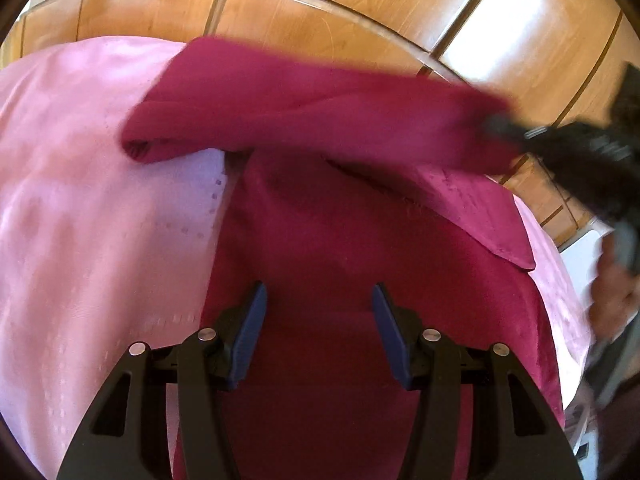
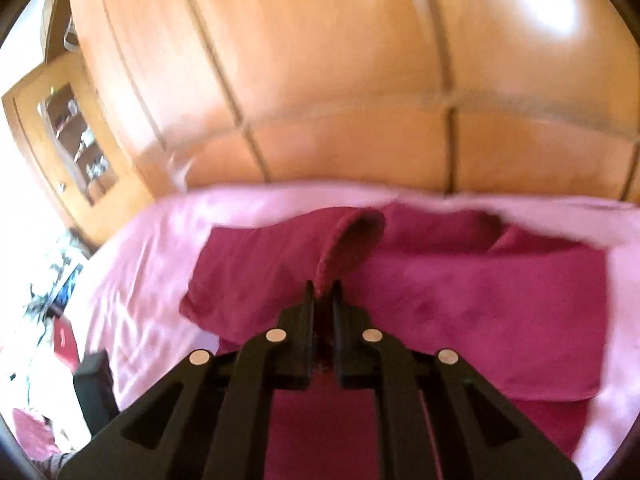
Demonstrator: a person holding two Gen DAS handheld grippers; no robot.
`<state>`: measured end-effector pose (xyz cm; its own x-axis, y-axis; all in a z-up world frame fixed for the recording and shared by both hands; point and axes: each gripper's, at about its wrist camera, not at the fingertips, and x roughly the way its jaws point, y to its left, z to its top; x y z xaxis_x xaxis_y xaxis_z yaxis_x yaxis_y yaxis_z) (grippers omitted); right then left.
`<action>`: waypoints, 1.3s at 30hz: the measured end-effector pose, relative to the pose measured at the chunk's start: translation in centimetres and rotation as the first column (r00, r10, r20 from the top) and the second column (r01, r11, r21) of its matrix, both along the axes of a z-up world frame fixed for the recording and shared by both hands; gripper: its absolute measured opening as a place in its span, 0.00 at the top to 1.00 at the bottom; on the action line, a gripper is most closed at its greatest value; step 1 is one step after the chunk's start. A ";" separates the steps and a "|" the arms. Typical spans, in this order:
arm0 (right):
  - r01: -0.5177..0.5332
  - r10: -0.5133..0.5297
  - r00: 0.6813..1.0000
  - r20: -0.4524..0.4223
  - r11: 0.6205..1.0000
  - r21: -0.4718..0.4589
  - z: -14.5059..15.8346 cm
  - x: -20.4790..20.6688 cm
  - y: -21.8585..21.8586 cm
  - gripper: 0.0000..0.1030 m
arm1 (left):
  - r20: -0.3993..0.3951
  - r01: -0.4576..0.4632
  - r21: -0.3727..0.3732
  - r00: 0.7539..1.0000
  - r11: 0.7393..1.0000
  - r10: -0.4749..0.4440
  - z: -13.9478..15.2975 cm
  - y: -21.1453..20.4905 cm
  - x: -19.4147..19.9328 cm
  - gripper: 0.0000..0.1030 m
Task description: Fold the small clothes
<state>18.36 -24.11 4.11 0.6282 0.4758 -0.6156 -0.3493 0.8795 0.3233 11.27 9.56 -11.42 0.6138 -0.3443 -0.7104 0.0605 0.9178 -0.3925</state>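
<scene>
A magenta garment [image 1: 340, 240] lies on a pink sheet [image 1: 80, 200]. My left gripper [image 1: 318, 304] is open and empty, hovering over the garment's body. My right gripper [image 2: 323, 292] is shut on the garment's sleeve [image 2: 344, 240], a raised fold of it pinched between the jaws. In the left wrist view the right gripper [image 1: 496, 126] shows blurred at the right, holding the sleeve [image 1: 320, 108] lifted and stretched across above the garment. In the right wrist view the rest of the garment [image 2: 480, 288] lies flat on the sheet [image 2: 152, 264].
A wooden wardrobe [image 1: 360, 12] with panel doors stands behind the bed. A glass-fronted cabinet [image 2: 68, 140] stands at the left in the right wrist view. Clutter [image 2: 52, 300] lies beside the bed at the left.
</scene>
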 end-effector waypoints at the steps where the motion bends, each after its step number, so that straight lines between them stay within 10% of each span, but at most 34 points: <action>1: 0.028 -0.028 0.999 0.016 1.000 0.000 0.6 -0.1 -1.5 0.94 | 0.000 -0.001 0.001 1.000 1.000 0.001 -0.1 -0.1 0.0 0.48; 18: 0.364 -0.380 0.896 -0.232 0.925 -0.107 -9.1 1.9 -16.5 0.92 | -0.038 -0.022 0.009 0.999 1.000 0.022 0.8 0.3 0.0 0.48; 20: 0.369 -0.384 0.892 -0.238 0.923 -0.105 -9.3 1.7 -16.4 0.80 | -0.034 -0.035 -0.007 0.999 0.999 0.035 1.9 0.6 -0.2 0.48; 23: 0.375 -0.382 0.901 -0.208 0.924 -0.071 -8.4 1.1 -16.8 0.35 | 0.034 -0.033 0.000 0.999 0.999 0.033 4.6 0.6 -0.1 0.48; 32: 0.236 -0.247 0.965 -0.091 0.965 -0.114 -5.0 -0.2 -9.7 0.30 | 0.198 -0.001 0.088 0.980 0.996 -0.016 9.7 -3.1 5.6 0.48; 39: 0.250 -0.289 0.947 -0.144 0.938 -0.239 -11.6 0.8 -9.7 0.29 | 0.057 0.046 0.183 0.997 0.982 -0.058 4.4 -5.3 9.8 0.48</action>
<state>19.13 -33.81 -7.45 0.5881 0.1478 -0.7951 -0.0450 0.9876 0.1503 21.07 4.29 -7.07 0.6432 -0.2460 -0.7251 0.1292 0.9683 -0.2139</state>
